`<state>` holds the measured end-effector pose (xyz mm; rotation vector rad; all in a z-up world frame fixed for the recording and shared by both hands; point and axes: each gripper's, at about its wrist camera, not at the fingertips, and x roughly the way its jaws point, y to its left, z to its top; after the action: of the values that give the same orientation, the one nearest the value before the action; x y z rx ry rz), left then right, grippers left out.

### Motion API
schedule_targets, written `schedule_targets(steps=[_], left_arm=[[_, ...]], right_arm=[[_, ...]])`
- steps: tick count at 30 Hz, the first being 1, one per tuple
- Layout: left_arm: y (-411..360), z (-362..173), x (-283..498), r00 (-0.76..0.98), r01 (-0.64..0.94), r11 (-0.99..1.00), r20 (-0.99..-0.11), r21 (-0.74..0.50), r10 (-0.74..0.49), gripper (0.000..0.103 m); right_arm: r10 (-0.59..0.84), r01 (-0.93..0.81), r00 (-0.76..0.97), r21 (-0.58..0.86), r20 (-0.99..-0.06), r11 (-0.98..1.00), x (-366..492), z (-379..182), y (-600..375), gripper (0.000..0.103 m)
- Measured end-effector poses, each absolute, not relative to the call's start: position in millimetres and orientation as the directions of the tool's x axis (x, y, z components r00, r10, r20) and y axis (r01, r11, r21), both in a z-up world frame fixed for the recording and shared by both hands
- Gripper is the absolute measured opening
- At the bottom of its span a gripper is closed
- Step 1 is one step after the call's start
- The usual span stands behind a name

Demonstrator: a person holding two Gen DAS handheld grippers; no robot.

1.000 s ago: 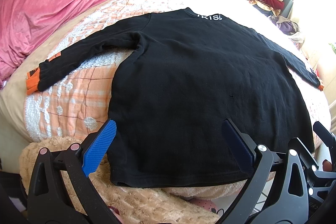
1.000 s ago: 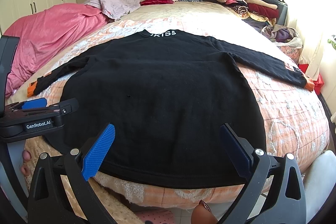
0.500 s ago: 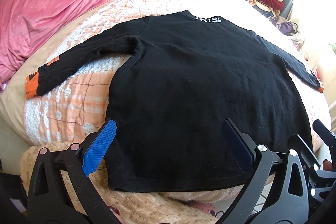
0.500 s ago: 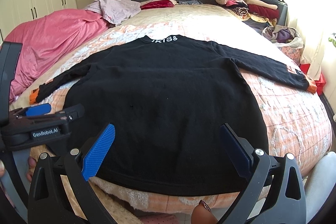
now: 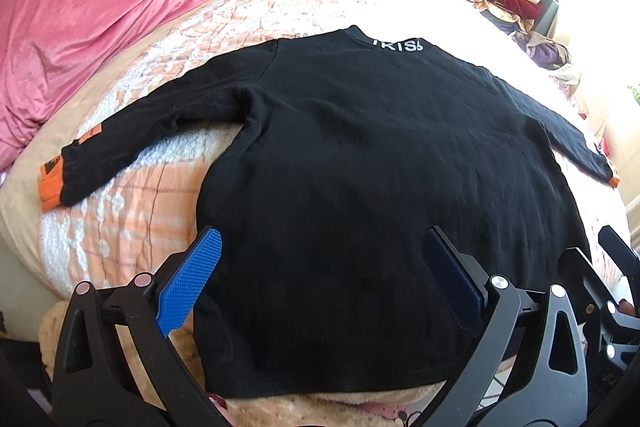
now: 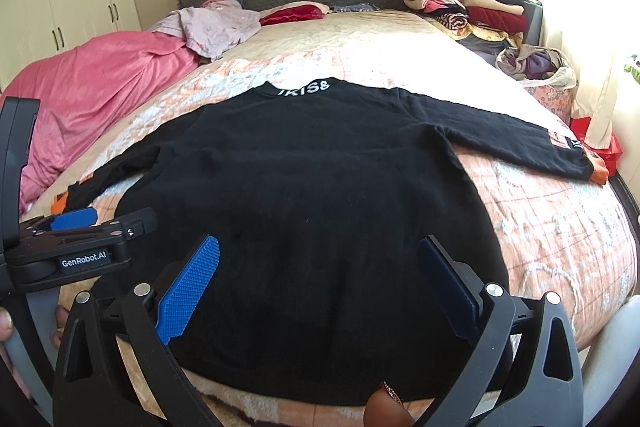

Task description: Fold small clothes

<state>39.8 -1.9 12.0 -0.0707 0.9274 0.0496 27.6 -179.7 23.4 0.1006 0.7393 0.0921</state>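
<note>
Two tongs are hovering wide apart, holding nothing, over the near hem of a black sweater [image 5: 360, 187] that is lying flat on the bed [image 5: 132, 223], sleeves spread out to both sides. The left tongs [image 5: 320, 279] are pointing at the hem's left half, the right tongs [image 6: 320, 279] at its right. A pink blanket [image 5: 80, 39] is lying bunched at the bed's left edge.

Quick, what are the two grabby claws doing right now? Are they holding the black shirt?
Left gripper: open, holding nothing, hovering above the black shirt.
Right gripper: open, holding nothing, also above the shirt's hem.
</note>
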Motion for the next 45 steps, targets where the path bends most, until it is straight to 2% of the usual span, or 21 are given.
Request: schedule_targets(steps=[16,29,36,45], left_arm=[[-8,24,122,0.559,-0.033,0.996,-0.828,-0.081,-0.049,0.094],[-29,34,196,0.549,0.003,0.995,-0.831,-0.102,-0.087,0.094],[-47,32,231,0.541,0.027,0.993,-0.833,-0.116,-0.112,0.094],[-54,33,263,0.581,0.034,0.985,-0.798,-0.168,-0.156,0.094]], right_arm=[[0.072,0.109,0.703,0.206,-0.708,0.972,100,31,-230,0.099],[0.022,0.243,0.721,0.283,-0.692,0.928,156,45,-302,0.099],[-0.040,0.383,0.714,0.342,-0.699,0.858,172,39,-370,0.099],[-0.170,0.600,0.620,0.323,-0.766,0.732,164,1,-462,0.099]])
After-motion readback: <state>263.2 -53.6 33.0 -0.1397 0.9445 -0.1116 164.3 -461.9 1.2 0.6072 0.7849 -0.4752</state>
